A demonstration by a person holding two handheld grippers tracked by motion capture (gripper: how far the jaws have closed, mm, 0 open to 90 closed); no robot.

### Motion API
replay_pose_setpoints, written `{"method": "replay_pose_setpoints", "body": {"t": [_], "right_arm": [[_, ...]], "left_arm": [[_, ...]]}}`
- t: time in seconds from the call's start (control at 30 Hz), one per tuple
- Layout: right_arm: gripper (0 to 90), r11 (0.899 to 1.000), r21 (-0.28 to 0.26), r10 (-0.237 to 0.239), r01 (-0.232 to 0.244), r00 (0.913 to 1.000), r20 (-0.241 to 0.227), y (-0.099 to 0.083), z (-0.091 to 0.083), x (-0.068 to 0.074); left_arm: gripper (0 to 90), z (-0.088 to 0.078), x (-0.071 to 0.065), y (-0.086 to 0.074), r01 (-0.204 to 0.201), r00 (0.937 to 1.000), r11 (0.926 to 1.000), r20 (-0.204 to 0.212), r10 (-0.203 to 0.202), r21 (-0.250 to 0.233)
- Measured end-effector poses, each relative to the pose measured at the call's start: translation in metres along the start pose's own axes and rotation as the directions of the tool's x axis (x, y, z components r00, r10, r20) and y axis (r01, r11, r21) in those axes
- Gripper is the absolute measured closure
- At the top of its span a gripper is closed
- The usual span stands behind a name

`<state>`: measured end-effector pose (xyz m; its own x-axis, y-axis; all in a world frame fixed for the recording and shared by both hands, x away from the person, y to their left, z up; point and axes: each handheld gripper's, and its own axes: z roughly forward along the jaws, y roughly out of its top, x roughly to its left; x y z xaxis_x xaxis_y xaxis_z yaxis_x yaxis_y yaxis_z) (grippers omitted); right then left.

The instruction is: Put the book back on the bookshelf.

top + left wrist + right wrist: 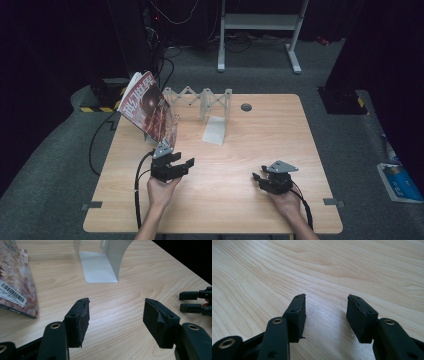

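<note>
1. The left tongs (181, 164) are standing wide open with nothing between the pads, low over the table (280, 125), just in front of the magazine (150, 107).
2. The right tongs (260, 179) are also gaping empty, resting near the table's front right, well apart from the magazine.
3. The magazine is leaning tilted at the rear left of the table, apparently propped against the folding lattice rack (197, 97); in the left gripper view its barcode corner (15, 293) is lying at the left edge of the frame.
4. A clear bent plastic bookend (100, 267) is standing just right of the magazine, its flat foot pointing toward the person.
5. Judged step: the left tongs are positioning to take the magazine. To do this well, they should be swinging toward its lower free edge, pads straddling the cover and pages squarely, and closing firmly, since glossy paper is likely to slip or fan open.
6. Hard to make out: the contact between magazine and rack is hidden behind the cover; the magazine's title is blurred; its upper part is being cut off in the left gripper view.
</note>
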<state>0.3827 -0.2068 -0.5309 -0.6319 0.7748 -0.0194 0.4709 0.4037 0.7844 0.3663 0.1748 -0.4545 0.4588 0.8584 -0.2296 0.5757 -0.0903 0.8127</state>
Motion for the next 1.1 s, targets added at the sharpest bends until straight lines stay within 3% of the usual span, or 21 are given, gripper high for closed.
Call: {"method": "replay_pose_setpoints", "body": {"t": [1.1], "right_arm": [[49.7, 1.0, 0.0, -0.005, 0.005, 1.0, -0.002, 0.0, 0.0, 0.0]], "left_arm": [[39.1, 0.035, -0.003, -0.018, -0.005, 0.9995, 0.9984, -0.032, 0.006, 0.057]]}}
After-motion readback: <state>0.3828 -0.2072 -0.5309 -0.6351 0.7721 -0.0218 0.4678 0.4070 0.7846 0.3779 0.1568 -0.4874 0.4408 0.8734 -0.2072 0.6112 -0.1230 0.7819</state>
